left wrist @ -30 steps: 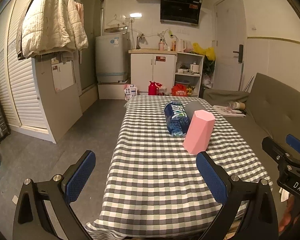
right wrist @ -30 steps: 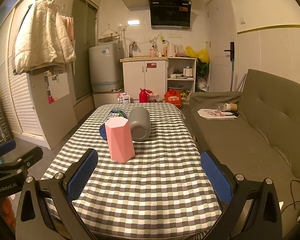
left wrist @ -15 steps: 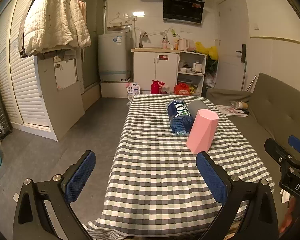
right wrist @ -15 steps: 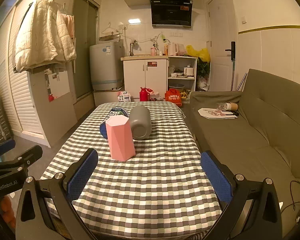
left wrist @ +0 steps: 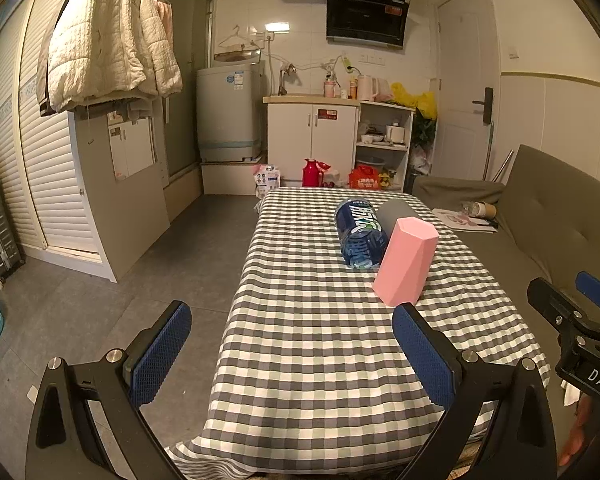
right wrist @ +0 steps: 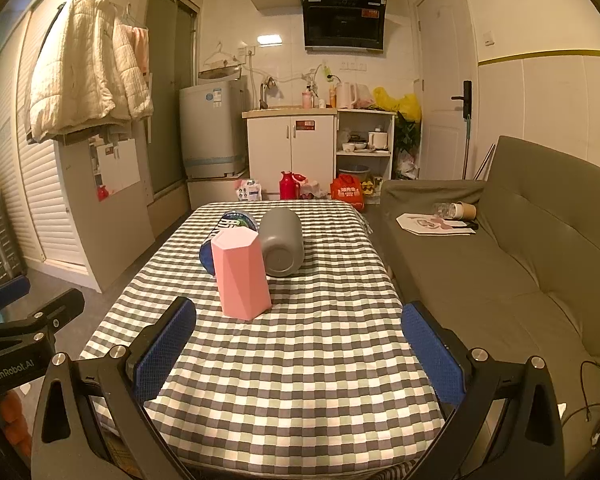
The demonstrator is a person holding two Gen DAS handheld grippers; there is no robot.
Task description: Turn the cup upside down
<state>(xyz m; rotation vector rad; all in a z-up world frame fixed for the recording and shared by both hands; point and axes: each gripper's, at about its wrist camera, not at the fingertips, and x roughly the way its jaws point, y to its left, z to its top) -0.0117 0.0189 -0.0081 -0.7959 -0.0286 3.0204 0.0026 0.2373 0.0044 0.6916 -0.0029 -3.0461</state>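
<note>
Small home apt: kitchenette w/ range hood (right wrist: 343,21), washer (right wrist: 213,132), sofa (right wrist: 540,240).

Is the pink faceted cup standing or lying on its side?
Standing: the pink faceted cup rests on one end on the checked tablecloth, closed flat end up.

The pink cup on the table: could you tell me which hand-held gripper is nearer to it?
Right, probably. The right hand-held gripper faces the pink cup almost squarely; the left hand-held gripper sits off the table's left side, cup ahead-right.
</note>
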